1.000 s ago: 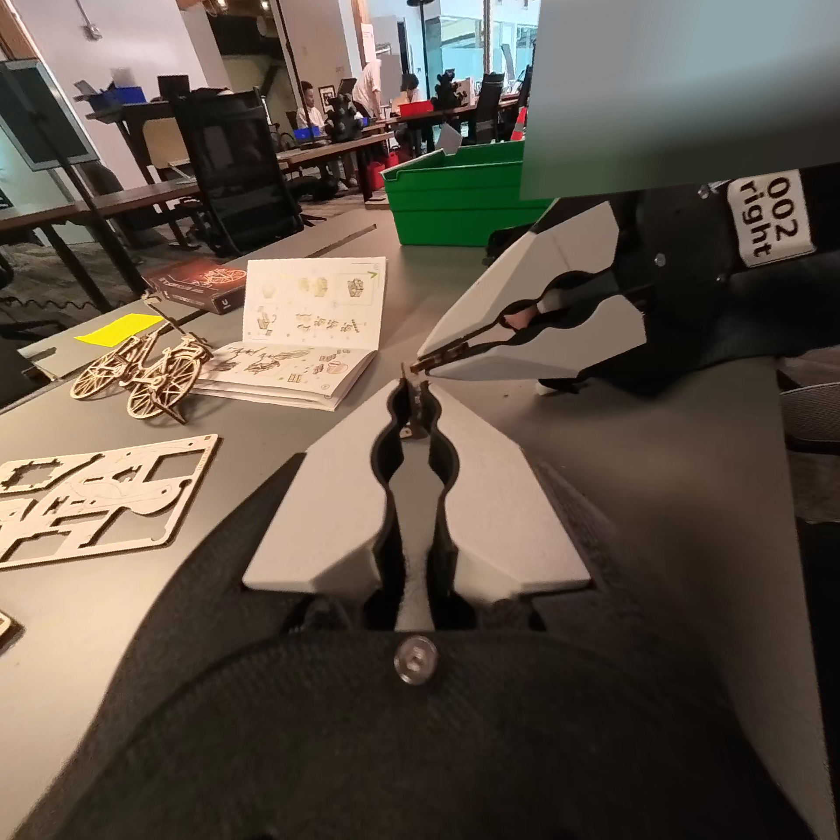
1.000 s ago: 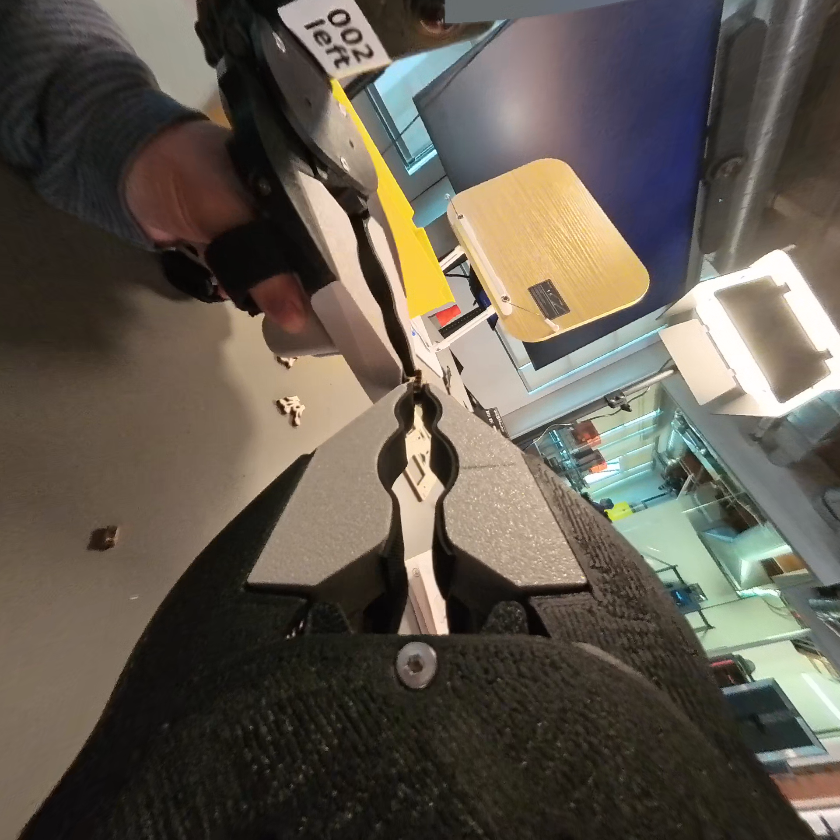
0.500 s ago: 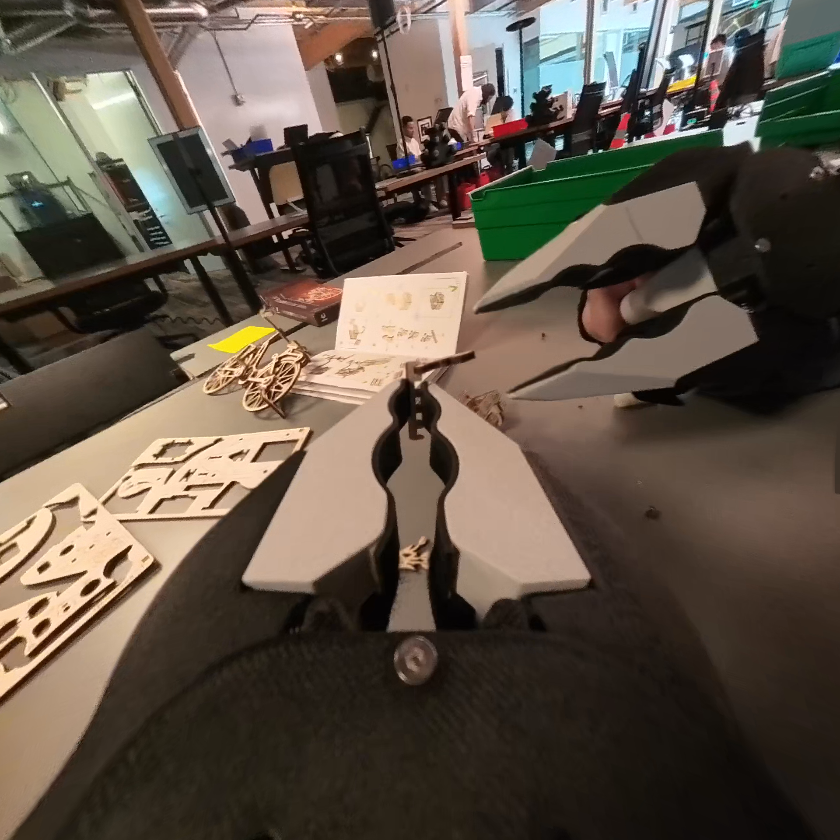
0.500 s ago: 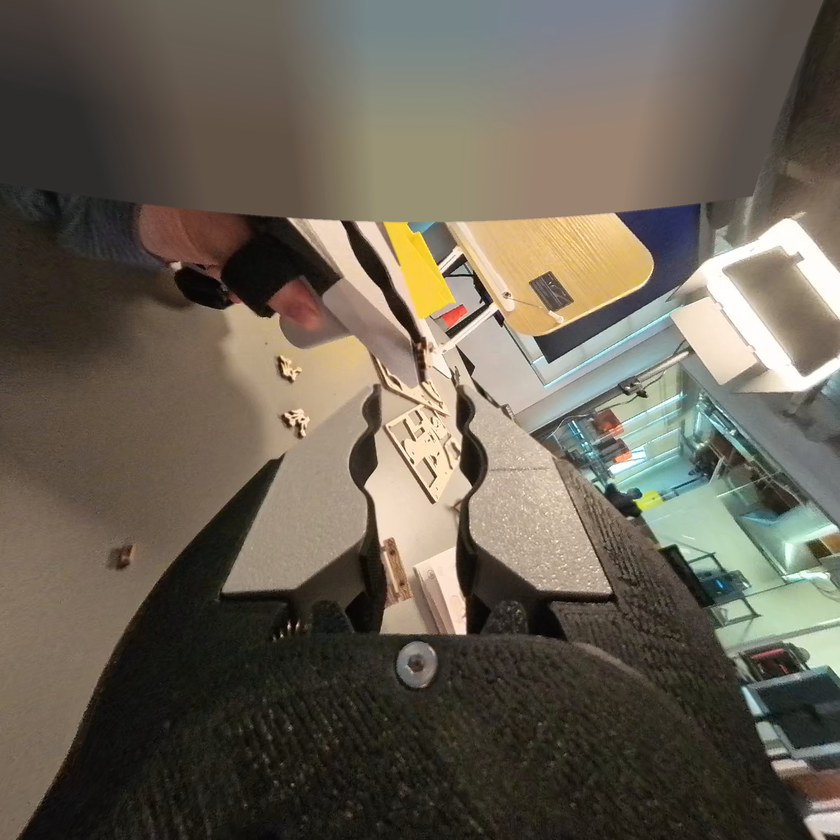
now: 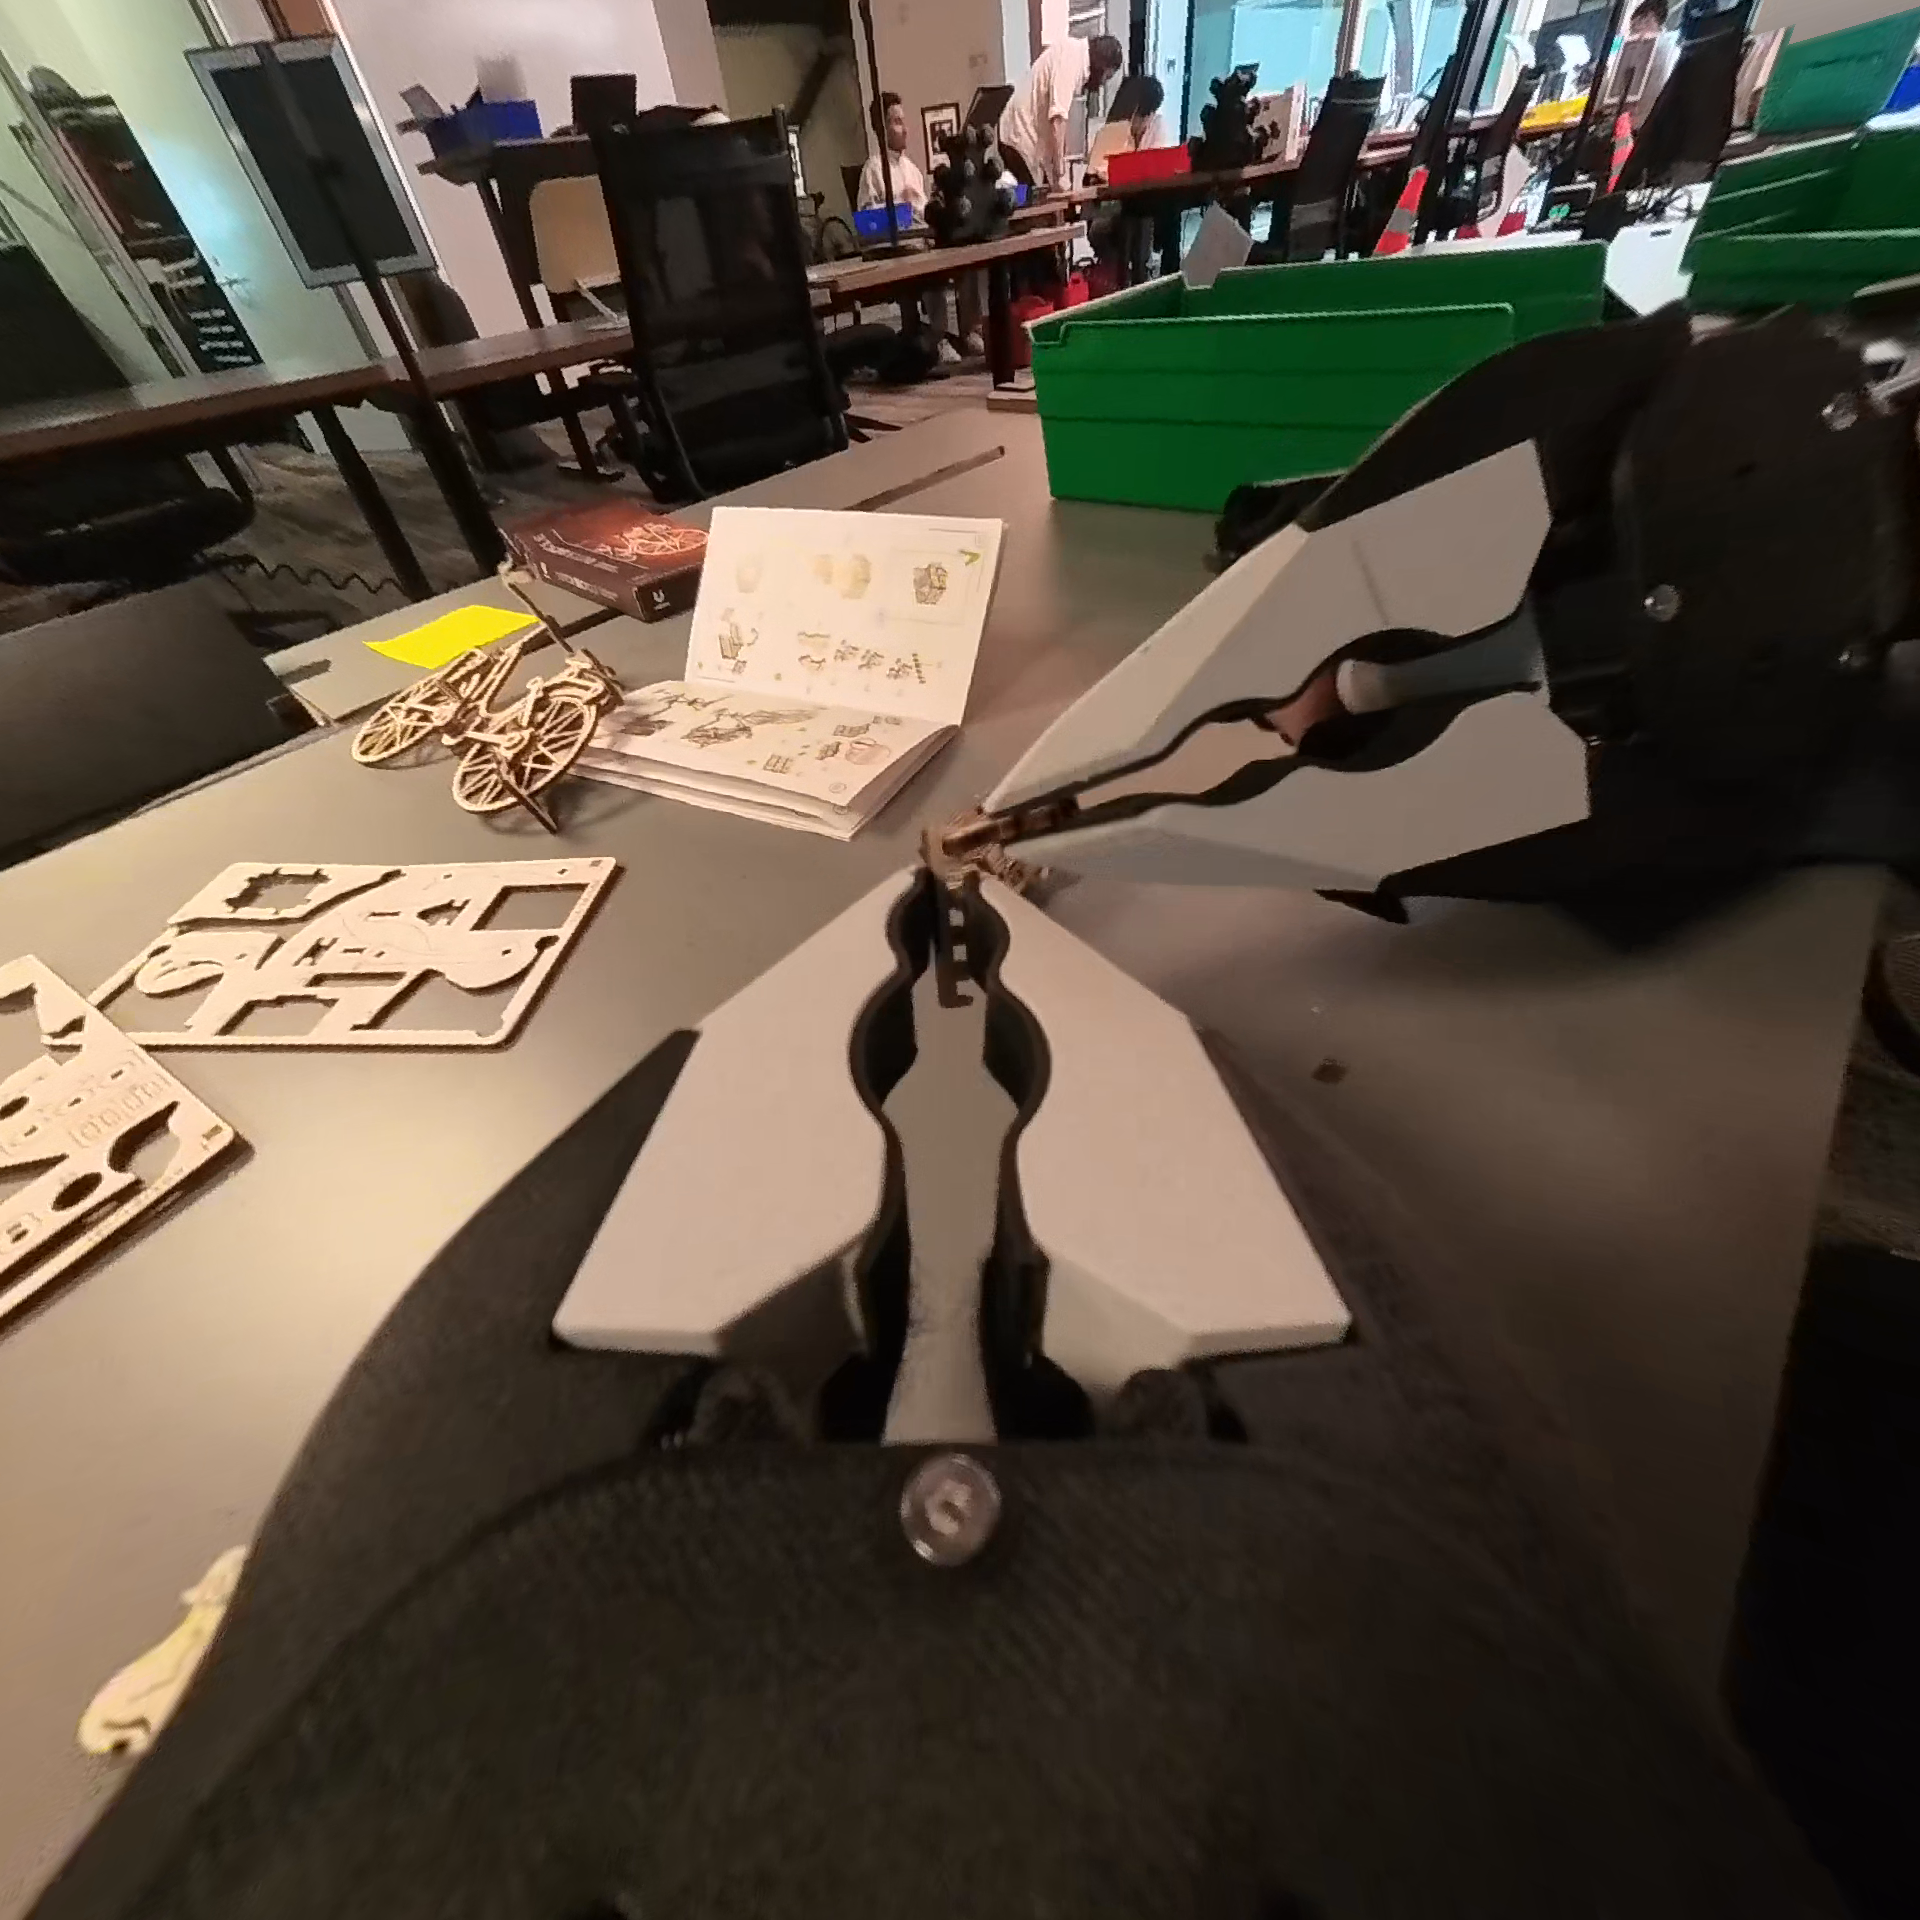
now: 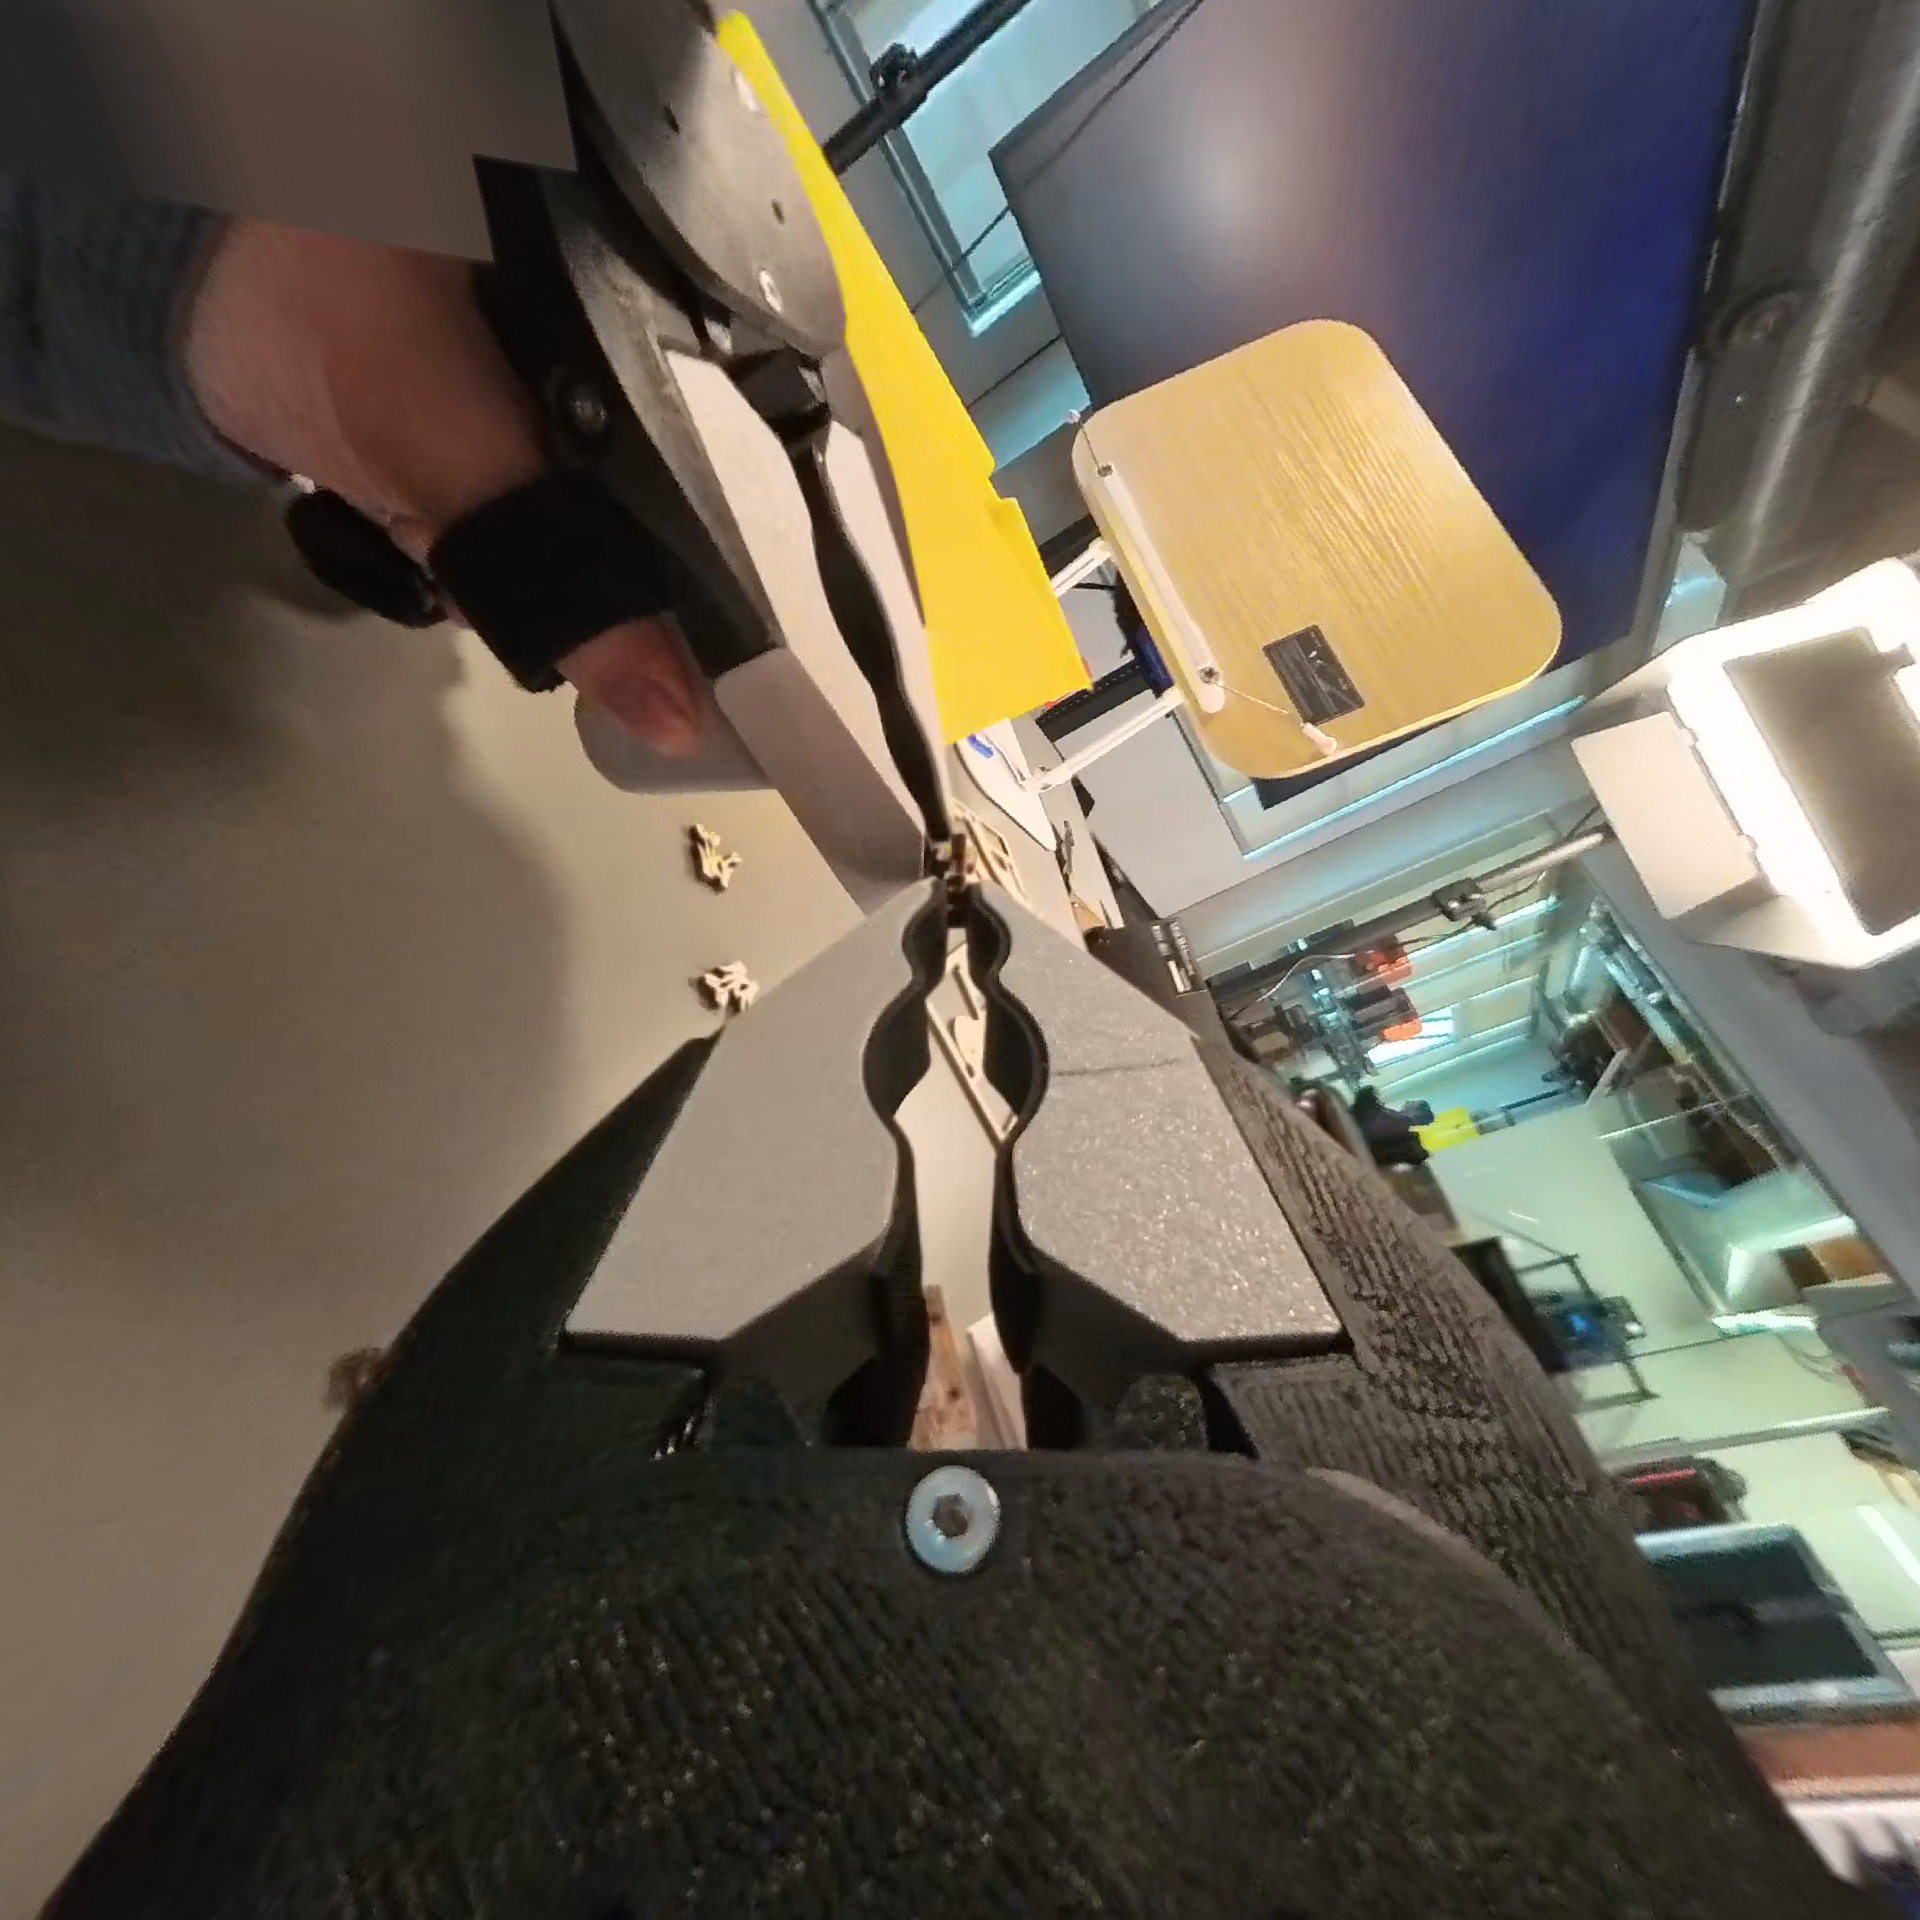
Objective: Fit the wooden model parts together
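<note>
A thin notched strip (image 5: 954, 940) is clamped edge-on between the tips of the left tongs (image 5: 951, 894), its long axis running along the fingers toward 12 o'clock, with its far end just past the tips. The right tongs (image 5: 982, 826) come in from 3 o'clock, closed on a small wooden piece (image 5: 971, 831) whose long axis lies roughly level, pointing to 9 o'clock; this piece meets the strip's far end. In the right wrist view the two pairs of tips (image 6: 948, 883) are seen nose to nose; the joint itself is too small to make out.

On the grey tabletop (image 5: 1455, 1091), a finished wooden bicycle (image 5: 488, 717) stands at 10 o'clock, beside an open booklet (image 5: 821, 675). Behind these lie a dark box (image 5: 613, 551) and a yellow note (image 5: 452, 634). Two punched-out sheets (image 5: 353, 956) lie flat at 9 o'clock, well apart from the tongs. Loose offcuts (image 6: 717, 857) are scattered near the person's hand (image 6: 416, 416). Nothing stands between the tongs.

Green bins (image 5: 1309, 374) are stacked at 1 o'clock; what they hold cannot be seen.
</note>
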`<state>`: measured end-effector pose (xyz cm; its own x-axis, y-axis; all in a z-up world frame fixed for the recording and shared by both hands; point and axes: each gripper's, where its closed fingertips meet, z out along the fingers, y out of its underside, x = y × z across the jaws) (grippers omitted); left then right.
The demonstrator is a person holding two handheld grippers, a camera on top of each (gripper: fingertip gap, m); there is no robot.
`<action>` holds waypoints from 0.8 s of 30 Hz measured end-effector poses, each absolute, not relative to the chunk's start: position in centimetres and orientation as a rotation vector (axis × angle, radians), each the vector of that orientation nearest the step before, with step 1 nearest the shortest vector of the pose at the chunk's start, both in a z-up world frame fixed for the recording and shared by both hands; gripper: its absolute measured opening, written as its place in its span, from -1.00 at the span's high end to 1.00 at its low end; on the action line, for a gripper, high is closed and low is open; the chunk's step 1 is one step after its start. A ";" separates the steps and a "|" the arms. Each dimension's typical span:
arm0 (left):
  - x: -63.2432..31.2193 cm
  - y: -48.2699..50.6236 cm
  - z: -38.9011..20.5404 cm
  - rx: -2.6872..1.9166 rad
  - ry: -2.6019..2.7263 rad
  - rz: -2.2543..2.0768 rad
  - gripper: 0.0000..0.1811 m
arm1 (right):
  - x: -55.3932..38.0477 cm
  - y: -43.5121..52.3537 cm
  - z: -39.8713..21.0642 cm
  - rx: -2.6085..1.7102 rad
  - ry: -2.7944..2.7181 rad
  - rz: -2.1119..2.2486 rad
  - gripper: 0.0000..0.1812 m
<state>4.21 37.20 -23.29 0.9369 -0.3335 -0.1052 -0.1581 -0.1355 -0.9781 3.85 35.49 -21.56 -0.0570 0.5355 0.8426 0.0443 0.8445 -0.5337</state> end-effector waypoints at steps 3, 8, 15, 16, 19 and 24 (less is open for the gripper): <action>3.9 37.2 -23.4 -1.739 0.325 -0.148 0.80 | 3.7 36.0 -21.5 -0.561 -1.581 0.495 0.99; 3.3 37.0 -23.8 -1.769 0.300 -0.045 0.94 | 3.2 36.3 -21.4 -0.622 -1.577 0.566 0.99; -2.0 35.4 -23.5 -1.825 0.105 0.069 0.96 | 2.3 36.9 -22.5 -0.807 -1.687 0.743 0.80; -3.1 35.0 -23.5 -1.832 0.068 0.076 0.96 | 2.3 37.1 -23.7 -0.910 -1.763 0.793 0.78; -5.2 34.0 -24.1 -1.882 -0.002 0.075 0.96 | 2.0 36.3 -27.3 -1.308 -1.943 0.948 0.69; -5.8 33.3 -25.9 -1.989 -0.018 0.024 0.96 | 0.6 36.5 -29.8 -1.554 -1.924 0.779 0.64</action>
